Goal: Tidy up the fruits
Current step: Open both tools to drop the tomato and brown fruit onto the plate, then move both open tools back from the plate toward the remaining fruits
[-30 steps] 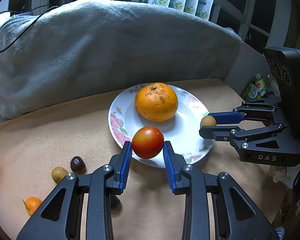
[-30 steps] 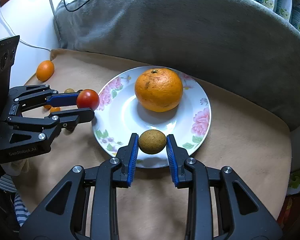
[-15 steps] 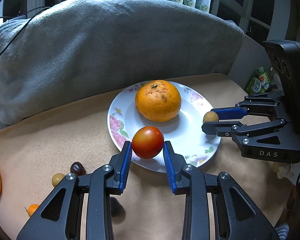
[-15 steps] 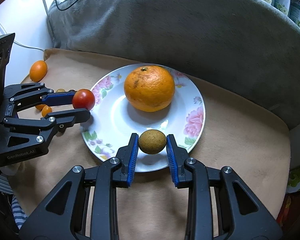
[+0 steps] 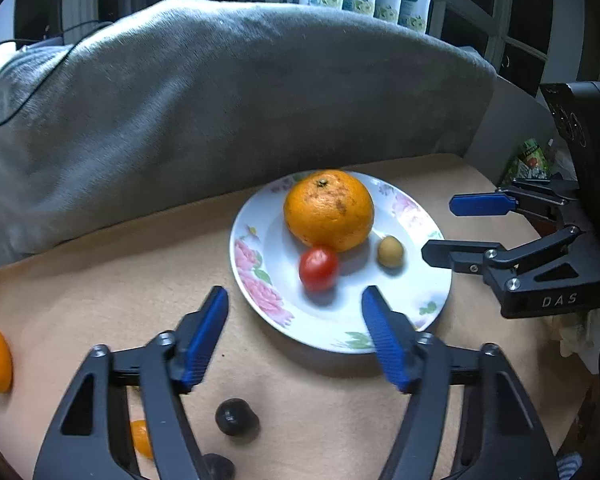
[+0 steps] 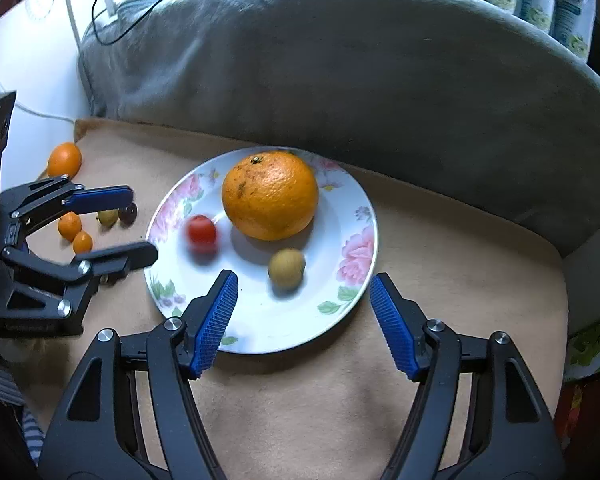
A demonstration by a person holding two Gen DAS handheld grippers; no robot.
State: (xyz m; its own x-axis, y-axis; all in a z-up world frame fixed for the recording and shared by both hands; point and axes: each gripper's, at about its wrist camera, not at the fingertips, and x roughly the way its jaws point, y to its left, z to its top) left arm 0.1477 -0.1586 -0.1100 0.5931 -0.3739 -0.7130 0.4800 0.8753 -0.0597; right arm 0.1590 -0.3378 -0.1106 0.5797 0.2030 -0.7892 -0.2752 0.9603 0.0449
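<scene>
I see my left gripper (image 5: 294,334) spread wide and empty at the near rim of the plate (image 5: 436,280), and my right gripper (image 6: 302,320) just as wide and empty at its own near rim. The tomato (image 6: 201,232) lies on the plate just beside the big orange (image 6: 270,195), its blurred shape slightly taller than wide in the left view. The small brownish fruit (image 6: 287,268) rests on the plate near the orange, too round for me to give it a long axis.
</scene>
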